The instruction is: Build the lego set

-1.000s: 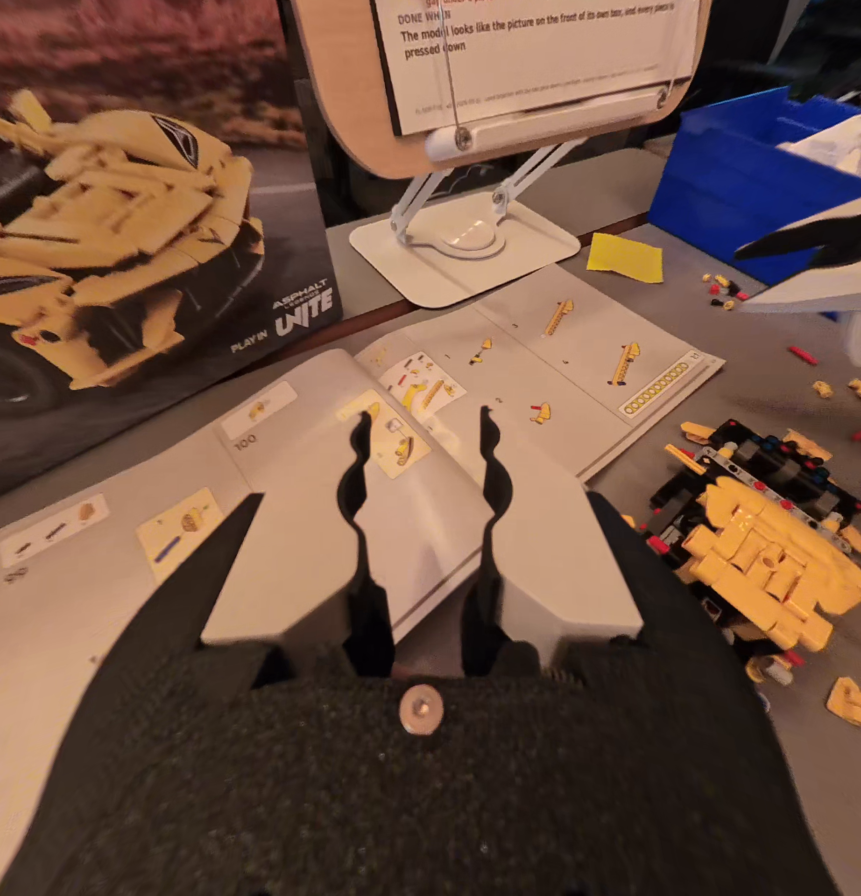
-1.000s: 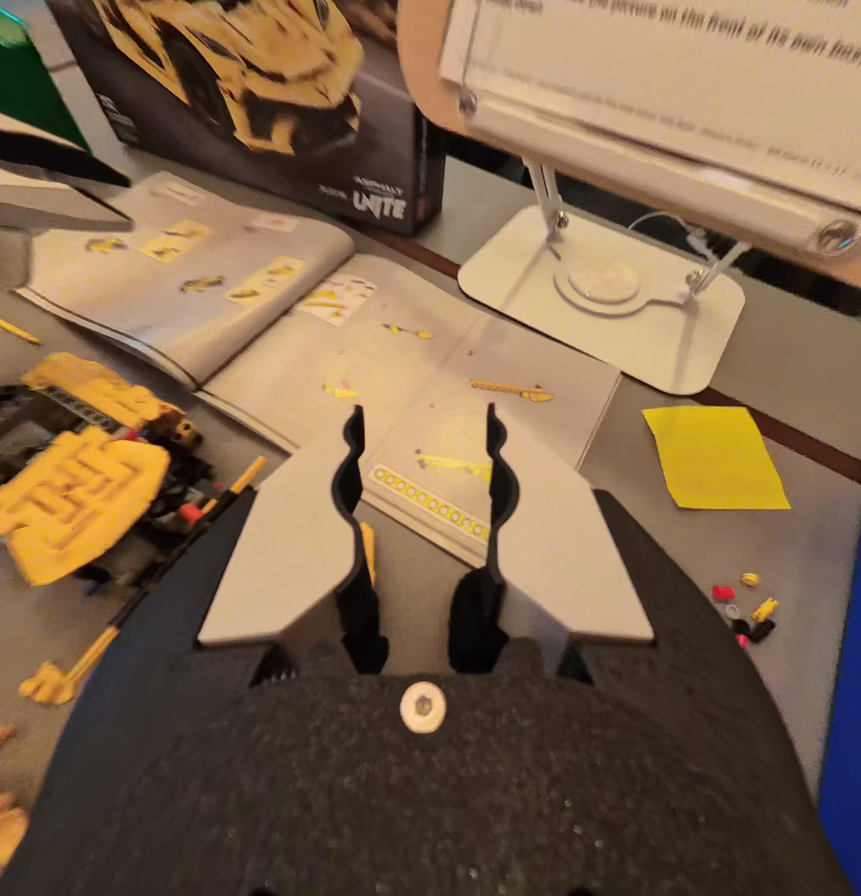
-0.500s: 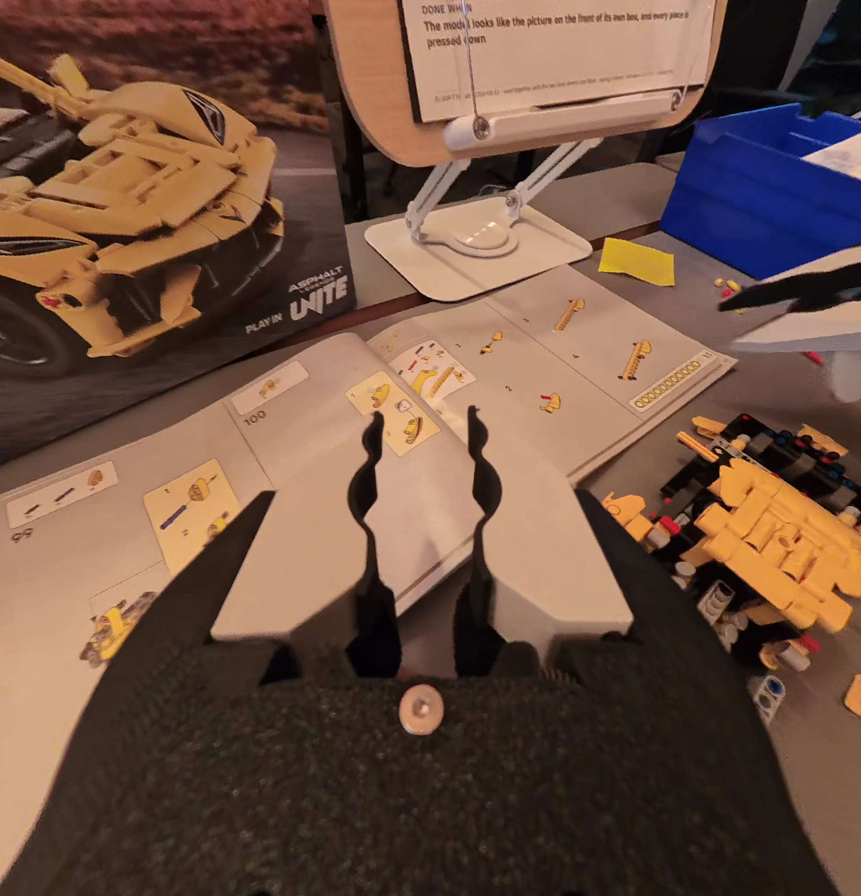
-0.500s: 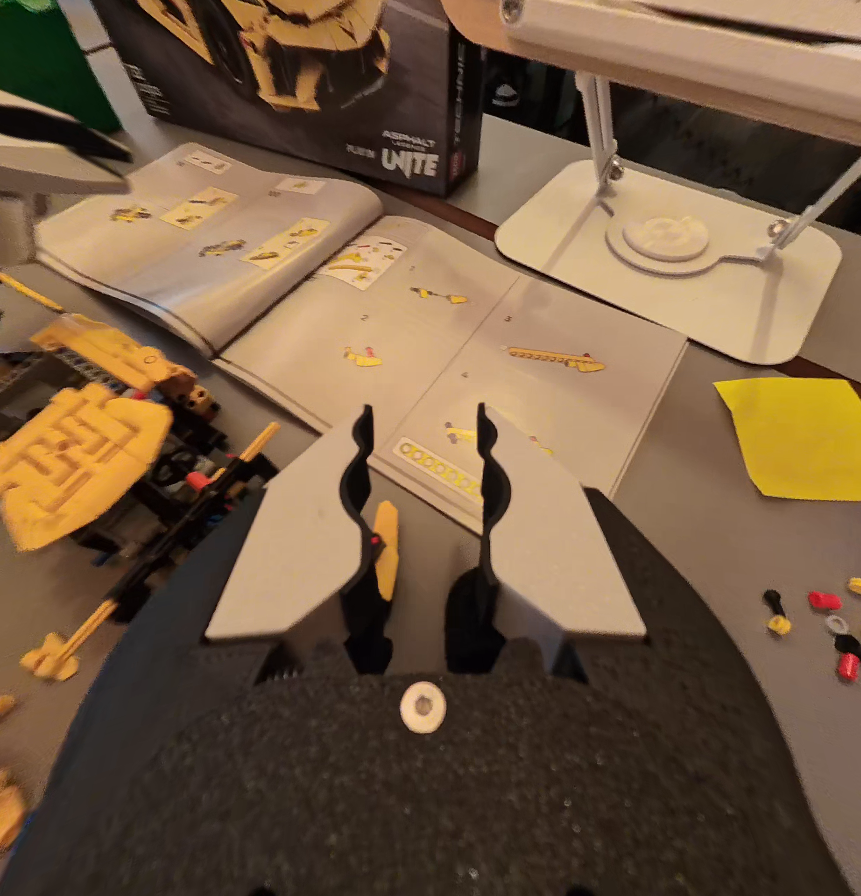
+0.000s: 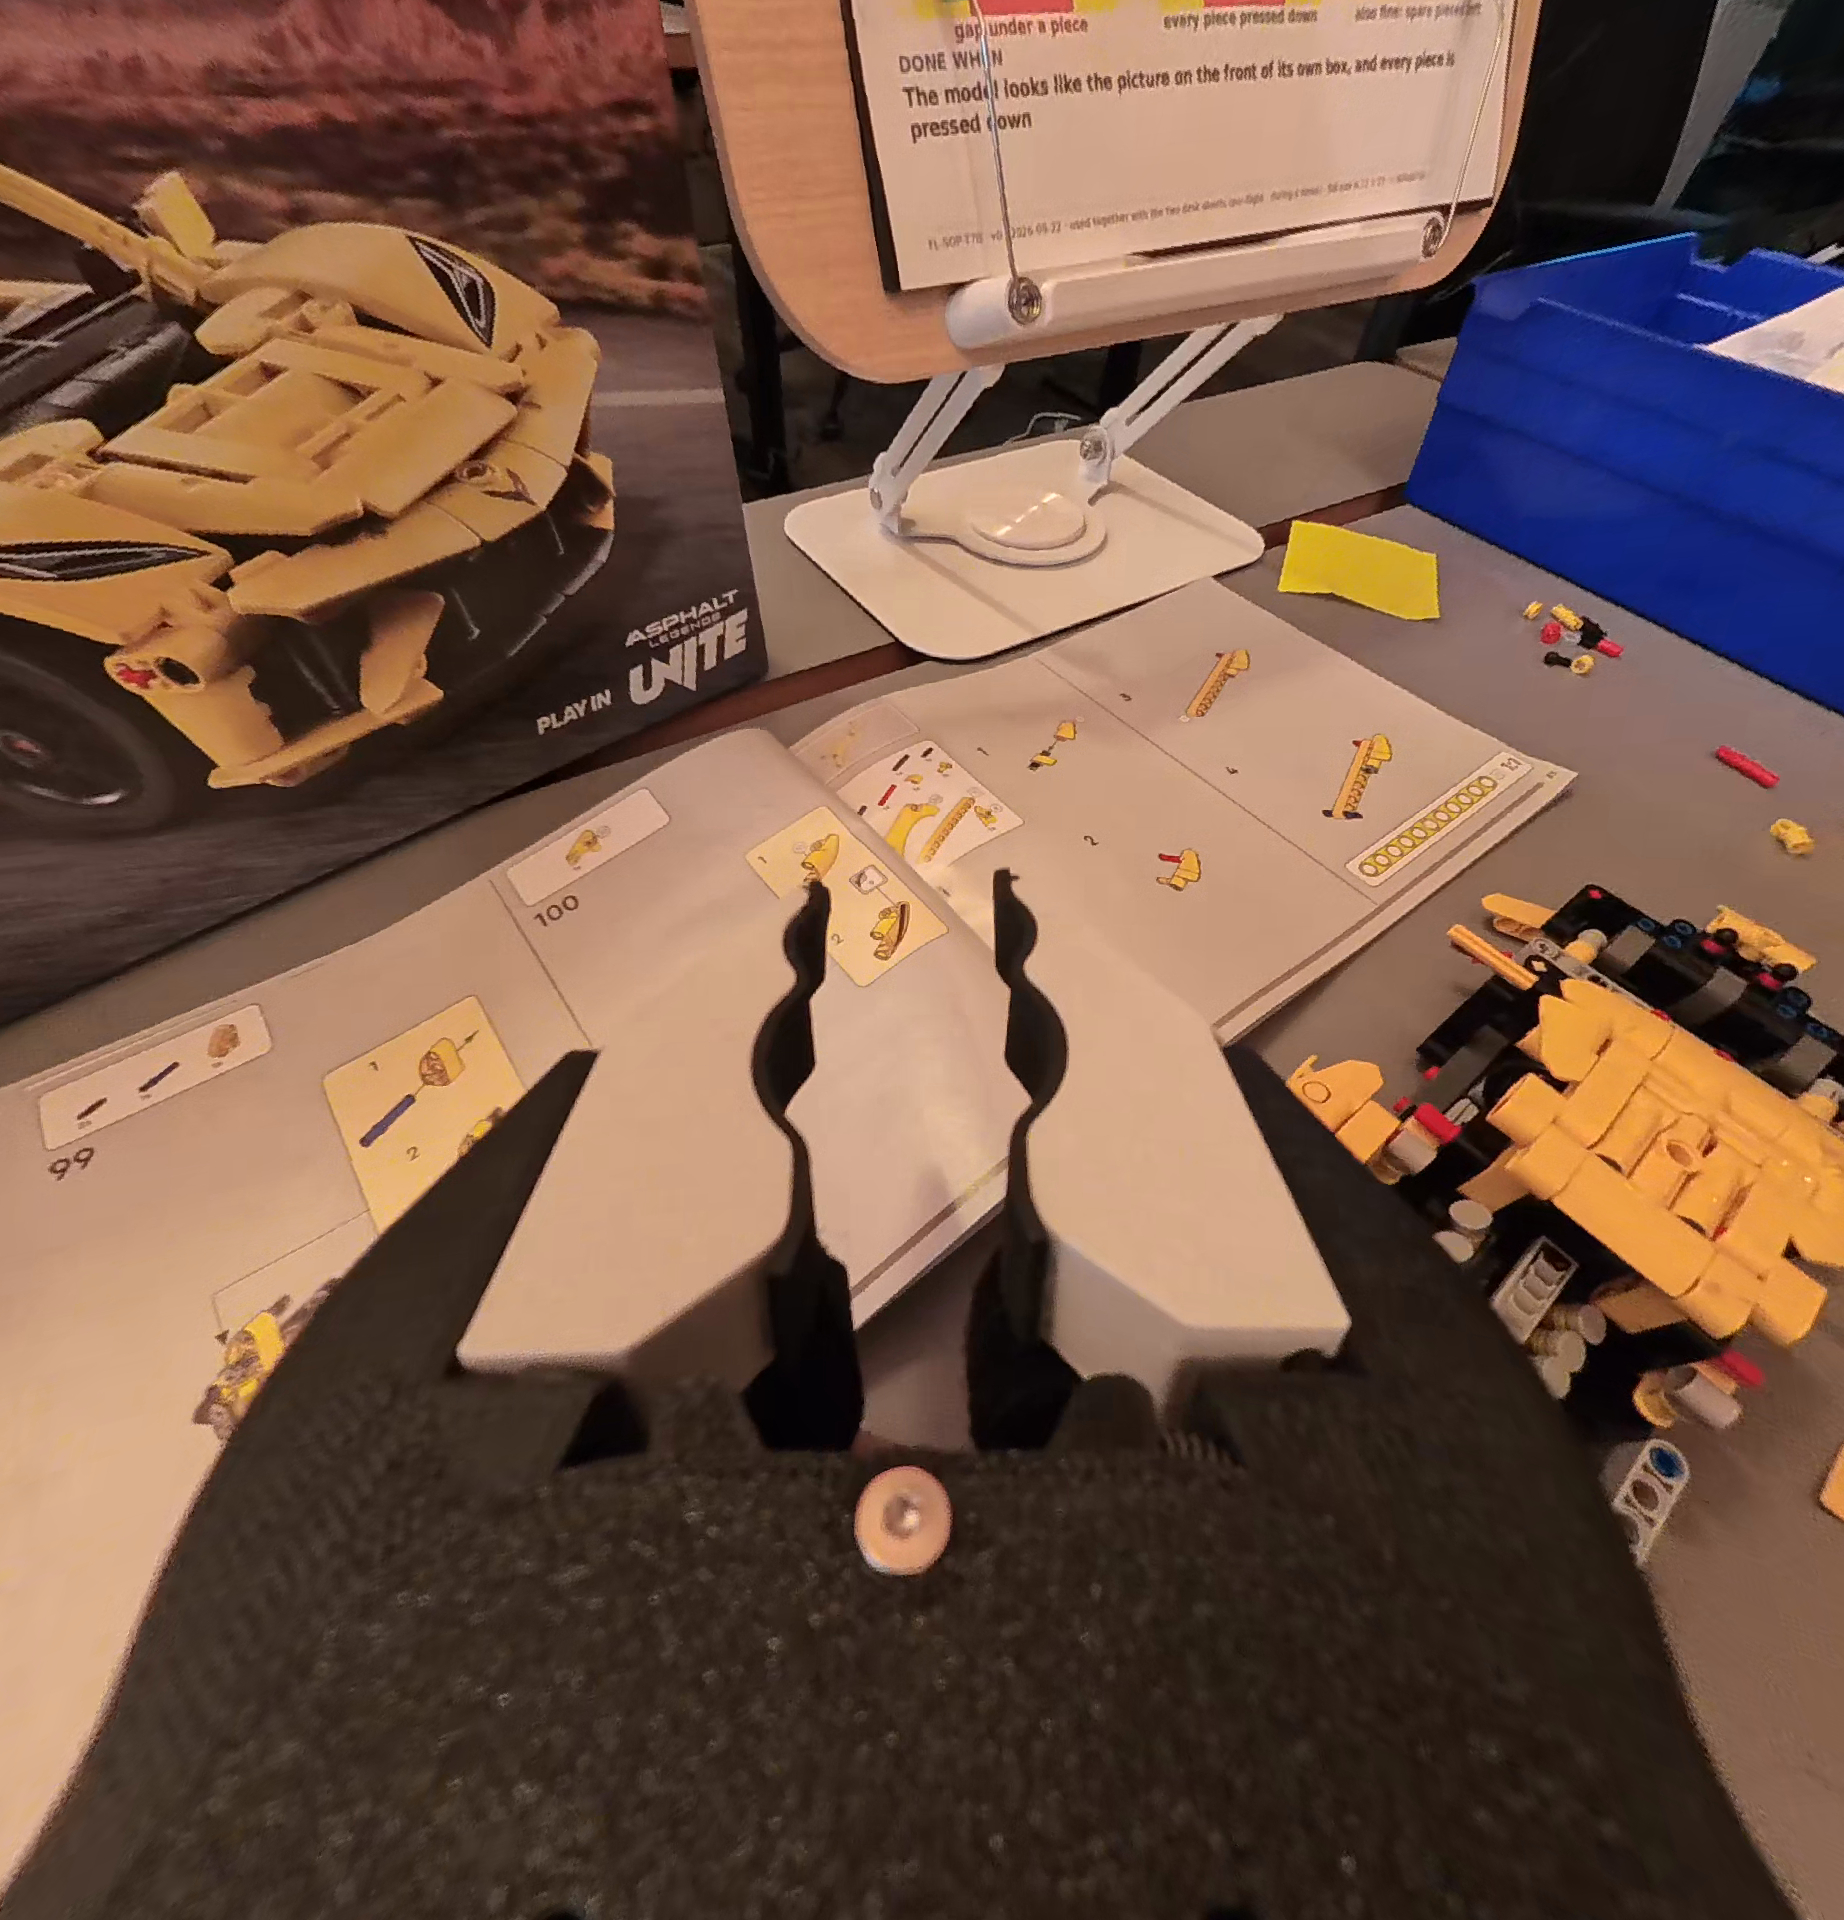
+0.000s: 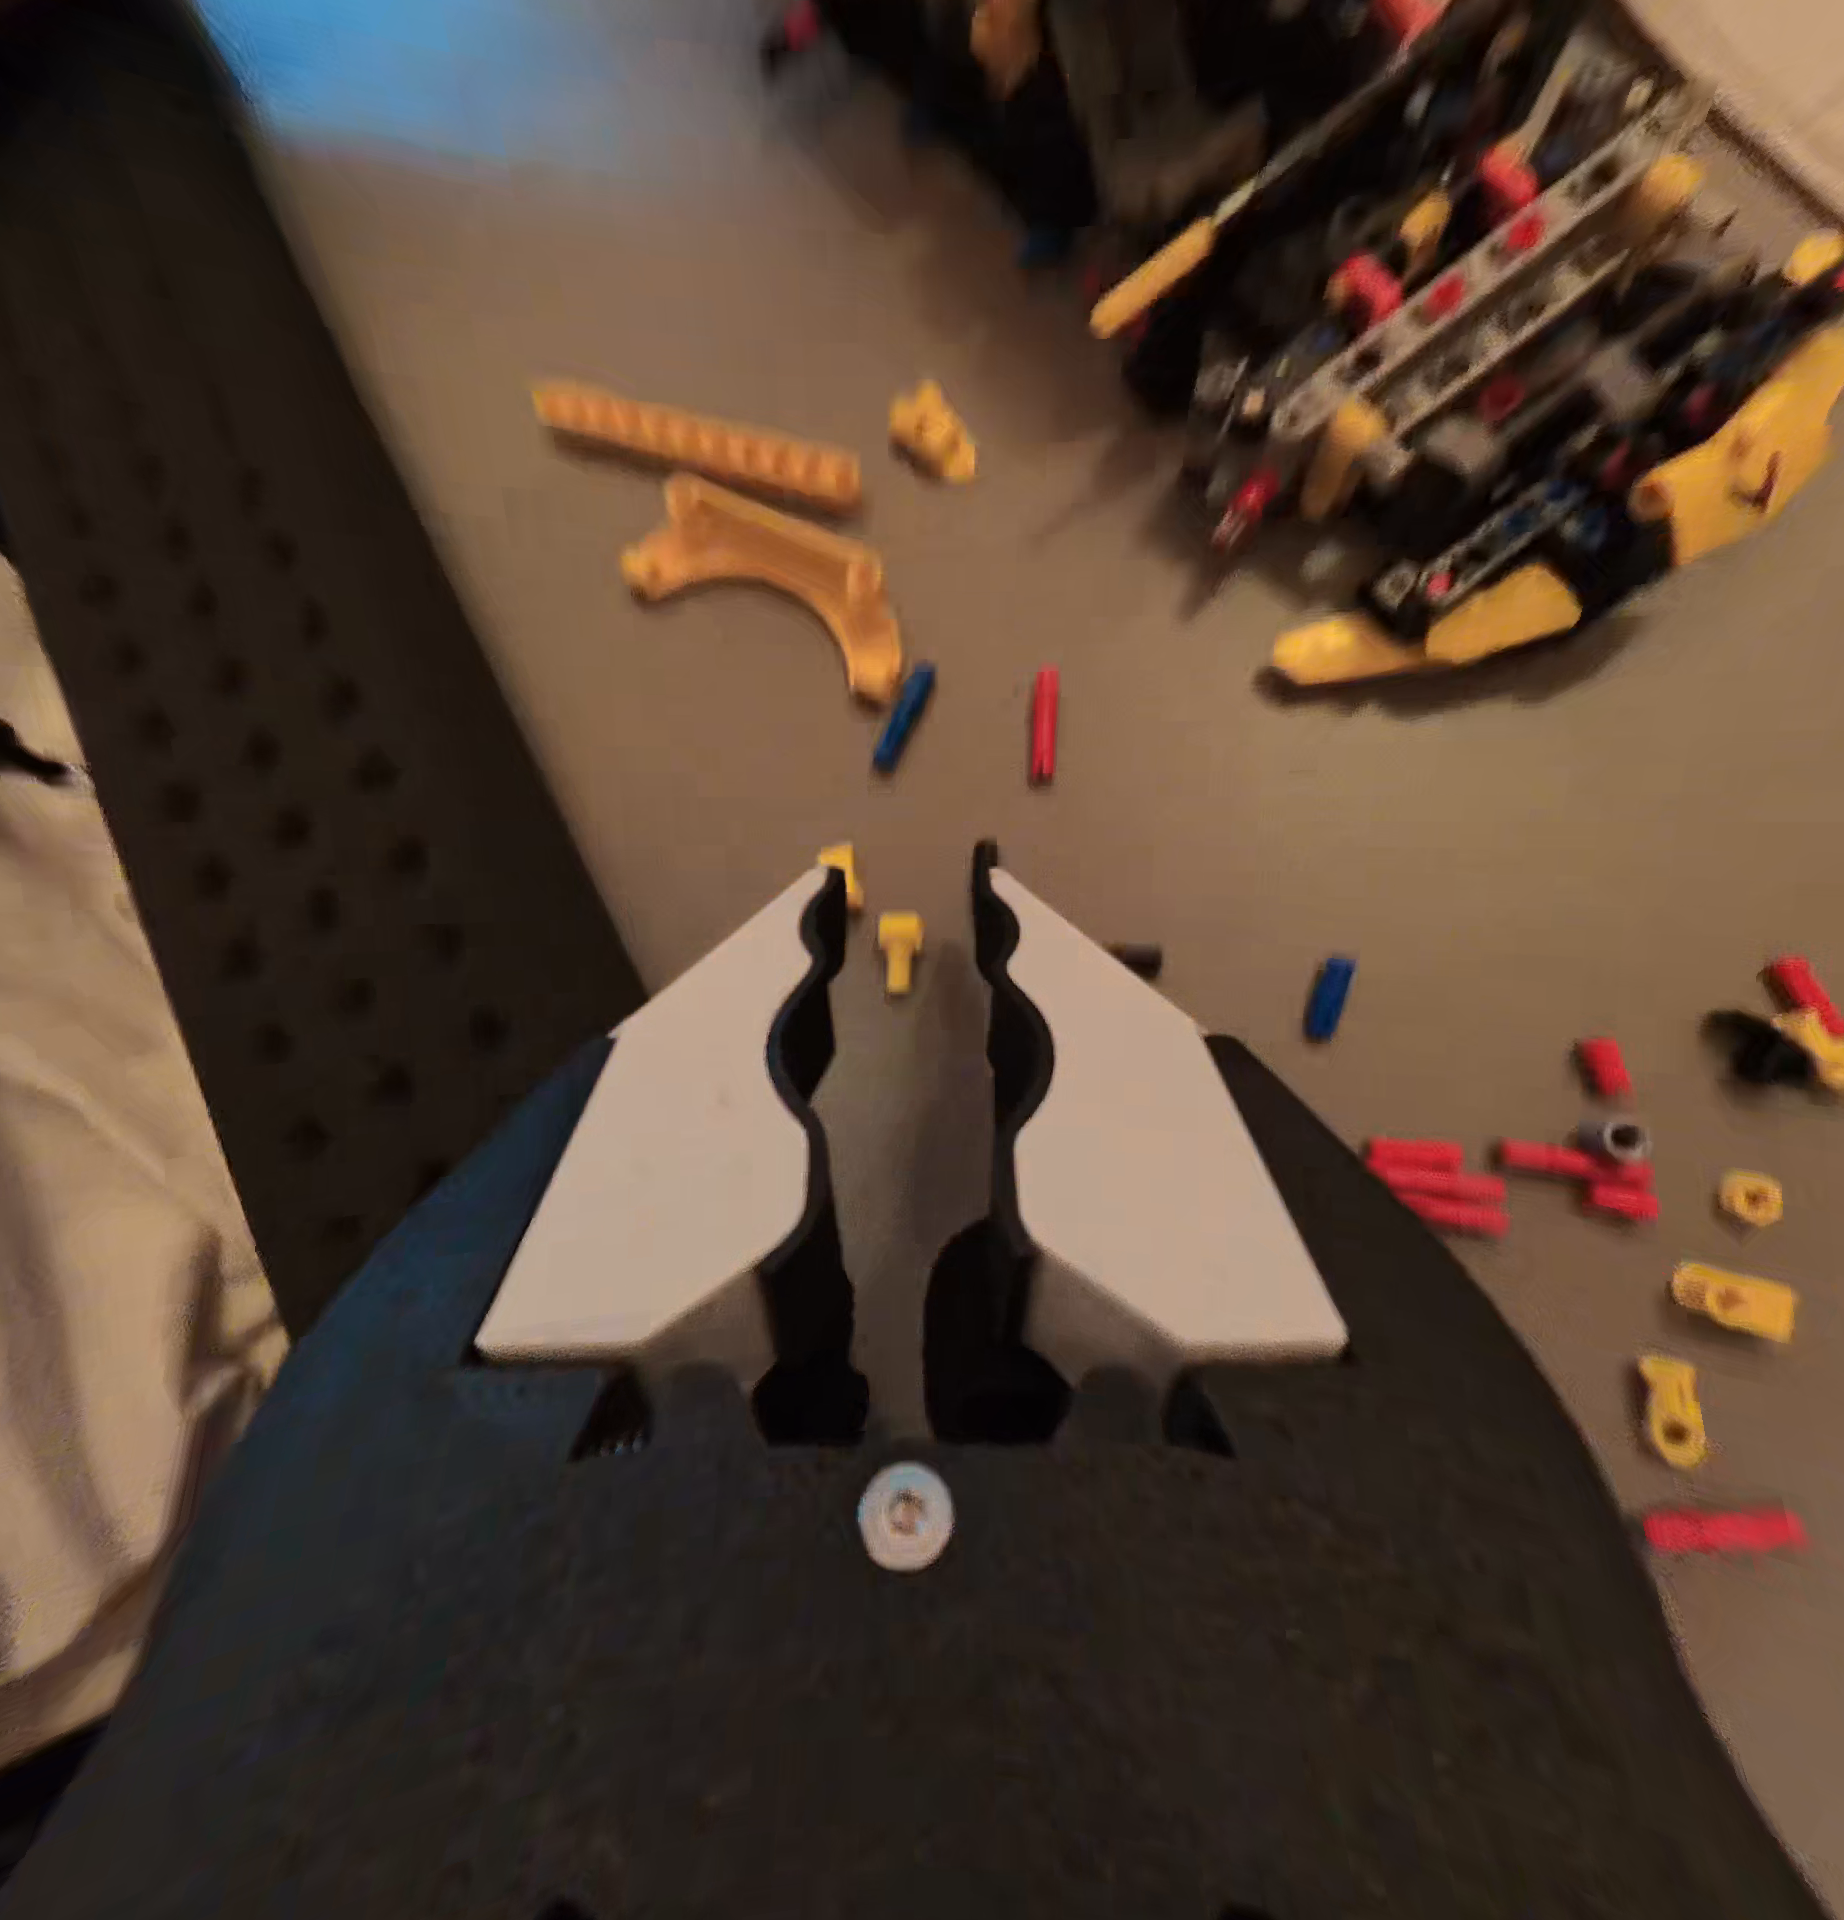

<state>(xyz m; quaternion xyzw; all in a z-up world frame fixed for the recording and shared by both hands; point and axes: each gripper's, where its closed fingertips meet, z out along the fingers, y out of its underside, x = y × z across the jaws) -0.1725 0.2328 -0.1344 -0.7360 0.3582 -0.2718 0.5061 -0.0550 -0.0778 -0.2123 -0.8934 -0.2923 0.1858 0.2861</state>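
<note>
The half-built yellow and black car model [image 5: 1645,1153] lies on the grey table right of the open instruction booklet [image 5: 689,997]. My left gripper [image 5: 907,883] is open and empty above the booklet's middle. In the blurred right wrist view the model [image 6: 1500,364] is at the top right. My right gripper [image 6: 913,857] is open and empty, pointing down at loose pieces. A small yellow pin [image 6: 897,948] lies between its fingers. A long yellow beam [image 6: 694,442] and a curved yellow panel [image 6: 772,582] lie ahead, with a blue pin [image 6: 902,715] and a red pin [image 6: 1043,722].
The set's box [image 5: 305,447] stands at the back left, a document stand [image 5: 1022,530] behind the booklet, a blue bin [image 5: 1666,457] at the back right. Red and yellow pins [image 6: 1583,1184] lie scattered right of my right gripper. A dark perforated strip [image 6: 274,727] and pale cloth [image 6: 76,1195] lie to its left. My hands' fingertips stand some 35 cm from each other.
My right gripper swung away from the booklet and stand, down over the loose pieces by the model, and left the left wrist view. My left gripper opened slightly wider.
</note>
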